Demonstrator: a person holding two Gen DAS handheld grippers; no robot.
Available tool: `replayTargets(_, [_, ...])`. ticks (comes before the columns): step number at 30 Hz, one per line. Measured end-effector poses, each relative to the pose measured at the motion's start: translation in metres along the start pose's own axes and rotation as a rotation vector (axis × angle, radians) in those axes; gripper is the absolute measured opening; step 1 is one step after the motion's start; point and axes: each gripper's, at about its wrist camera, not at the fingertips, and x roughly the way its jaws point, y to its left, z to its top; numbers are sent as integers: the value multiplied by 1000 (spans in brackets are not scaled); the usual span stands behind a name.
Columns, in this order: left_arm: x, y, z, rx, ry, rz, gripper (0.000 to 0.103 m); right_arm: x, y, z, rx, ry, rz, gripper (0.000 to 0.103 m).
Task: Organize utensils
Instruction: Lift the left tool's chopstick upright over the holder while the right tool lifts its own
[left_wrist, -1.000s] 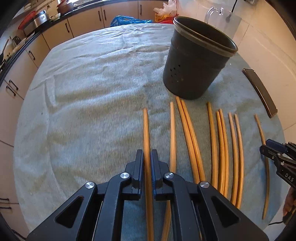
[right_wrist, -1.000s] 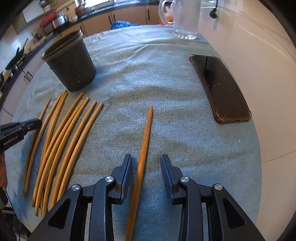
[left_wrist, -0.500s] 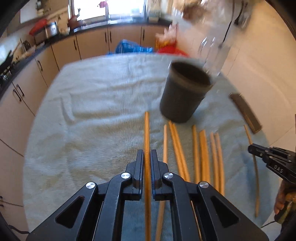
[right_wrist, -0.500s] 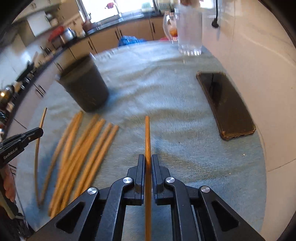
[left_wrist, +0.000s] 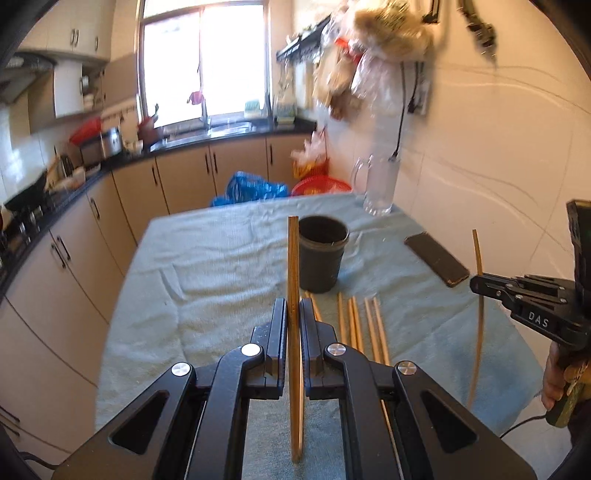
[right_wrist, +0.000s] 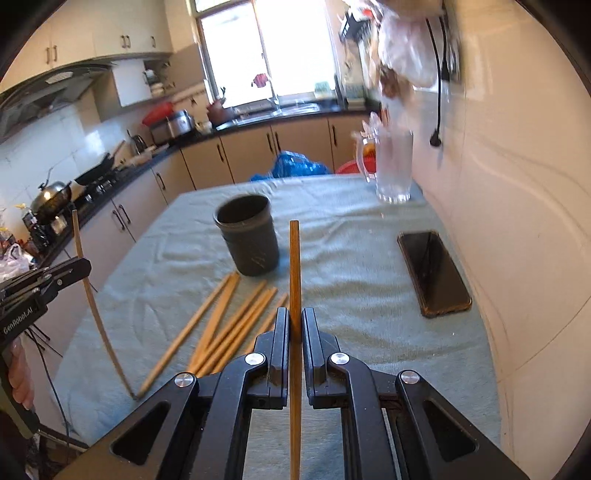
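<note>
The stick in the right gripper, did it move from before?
Yes. The stick has gone up: it lay flat on the towel near the phone, and now the right gripper holds it in the air, clamped between its jaws.

I see daylight blowing out the window (left_wrist: 203, 62); hanging bags (left_wrist: 369, 48) smear with motion blur, and fisheye edges bend darkly.

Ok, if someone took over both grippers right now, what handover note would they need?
Left gripper: shut on one chopstick, lifted off the table.
Right gripper: shut on another chopstick, also raised.
Black holder: upright on the green cloth; none seen inside it.
Loose chopsticks: several lying flat in front of the holder.
Left: drop both held sticks into the holder, then collect the rest.
</note>
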Motion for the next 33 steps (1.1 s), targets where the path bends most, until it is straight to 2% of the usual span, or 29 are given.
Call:
replayTargets(7, [-25,-6,19,-5,-82,-45,6,-24,7,15,7,-77,23,7])
replayTargets(14, [-17,-4,72,-21,-105,-71,6,-27,6,54,33,-151,28,7])
replayTargets(18, [-2,-8,109,-3,-135,-37,6,-28,10,92,36,-206,50,7])
replayTargets(23, [28,-5,154,-35,-133,-34,6,-20,18,137,47,-262,73,7])
replayTargets(26, [46,-6,172,-45,-134,-29,6,-11,22,160,67,-283,95,7])
replayTargets(33, [86,-8,196,-51,-126,-39,6,19,25,183,88,-304,101,7])
